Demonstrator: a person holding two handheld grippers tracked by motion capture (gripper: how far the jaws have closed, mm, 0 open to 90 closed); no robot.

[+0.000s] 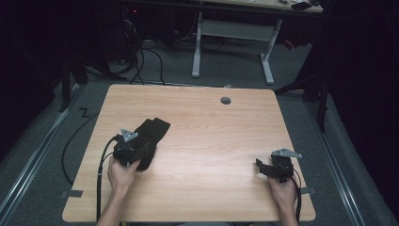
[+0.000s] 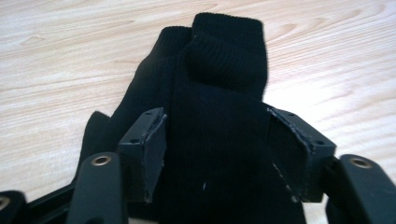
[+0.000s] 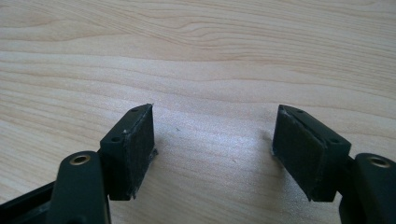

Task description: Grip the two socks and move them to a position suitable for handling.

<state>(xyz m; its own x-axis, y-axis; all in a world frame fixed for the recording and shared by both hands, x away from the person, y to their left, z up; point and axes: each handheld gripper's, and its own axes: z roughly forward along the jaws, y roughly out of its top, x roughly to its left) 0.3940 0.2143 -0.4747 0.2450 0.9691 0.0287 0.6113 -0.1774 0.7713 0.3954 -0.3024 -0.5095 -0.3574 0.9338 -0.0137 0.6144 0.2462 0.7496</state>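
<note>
Pair of black socks [image 1: 149,137] flat on the left half of the wooden table [image 1: 211,141], one laid over the other. Long axis diagonal in the high view: ribbed cuff ends toward the upper right, away from the person; opposite end toward the lower left, under the left gripper [image 1: 128,147]. In the left gripper view, socks [image 2: 210,121] lengthwise up the middle, cuffs at the far end, side by side and partly overlapped, the right-hand cuff lying higher.

Left gripper [image 2: 219,154] low over the near part of the socks, jaws wide apart and astride the fabric; pads [image 2: 156,149] at either edge of the upper sock, contact not resolvable, no pinch or gather of cloth visible. Held in the left hand [image 1: 121,174], cable trailing toward the table's near edge.

Right gripper [image 1: 275,167] at the right side of the table, well apart from the socks, held in the right hand [image 1: 282,188]. Jaws spread wide over bare wood [image 3: 210,70], nothing between the pads [image 3: 140,149].
</note>
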